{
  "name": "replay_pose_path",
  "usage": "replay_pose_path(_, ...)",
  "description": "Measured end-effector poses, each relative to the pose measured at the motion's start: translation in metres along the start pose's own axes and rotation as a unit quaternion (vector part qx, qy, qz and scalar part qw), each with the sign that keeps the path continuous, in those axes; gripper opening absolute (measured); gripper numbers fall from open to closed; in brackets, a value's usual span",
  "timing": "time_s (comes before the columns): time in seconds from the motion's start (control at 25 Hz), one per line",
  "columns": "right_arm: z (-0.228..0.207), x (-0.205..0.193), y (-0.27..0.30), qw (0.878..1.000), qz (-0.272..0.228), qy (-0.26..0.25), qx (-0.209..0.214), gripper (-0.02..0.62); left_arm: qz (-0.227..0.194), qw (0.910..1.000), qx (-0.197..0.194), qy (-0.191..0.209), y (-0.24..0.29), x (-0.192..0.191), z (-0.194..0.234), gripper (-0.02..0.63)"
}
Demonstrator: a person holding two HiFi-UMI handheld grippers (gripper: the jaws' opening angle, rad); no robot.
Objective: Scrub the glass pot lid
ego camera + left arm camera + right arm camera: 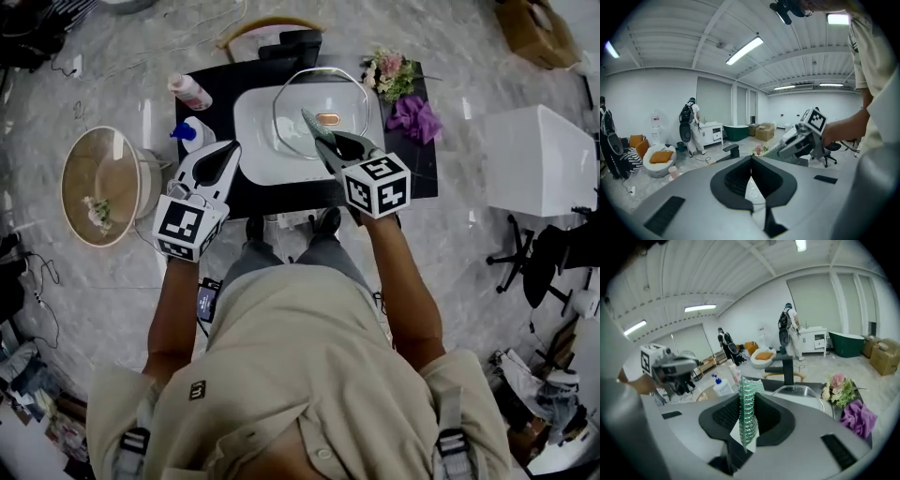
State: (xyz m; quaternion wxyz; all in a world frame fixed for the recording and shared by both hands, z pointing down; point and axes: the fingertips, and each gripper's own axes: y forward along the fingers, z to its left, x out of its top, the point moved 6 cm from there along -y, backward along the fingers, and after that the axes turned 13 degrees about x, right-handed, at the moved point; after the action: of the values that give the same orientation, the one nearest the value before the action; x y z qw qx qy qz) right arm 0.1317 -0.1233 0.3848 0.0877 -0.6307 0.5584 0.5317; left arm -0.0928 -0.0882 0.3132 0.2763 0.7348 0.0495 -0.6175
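Green mesh scrubber [748, 420], pinched in my right gripper [746, 399], hangs over the glass lid [330, 94], ready to scrub. My left gripper [751, 161] is closed and empty.

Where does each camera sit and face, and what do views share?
Head view: on the person's head, down at the glass pot lid over the basin; shirt, forearms, left hand-held gripper, right hand-held gripper show.
Left gripper view: on that gripper, along its shut, empty jaws across the room; one forearm, shirt show.
Right gripper view: on that gripper, along jaws shut on a green scrubber, toward the faucet; left hand shows.
Shared: flowers in all three; each gripper view shows the other hand-held gripper.
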Motion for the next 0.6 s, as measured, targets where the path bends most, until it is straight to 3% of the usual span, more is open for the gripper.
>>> replay_pose_path(0.28,0.053,0.067,-0.093,0.990,-0.118,-0.074,-0.011,0.091,-0.014,0.9996,-0.013,0.022,-0.005,0.025,-0.008,0.015)
replay_pose_path(0.6,0.087,0.093,-0.166,0.970,-0.208,-0.117,-0.041,0.091,-0.032,0.9984,-0.015,0.044,-0.017,0.050,-0.010,0.015)
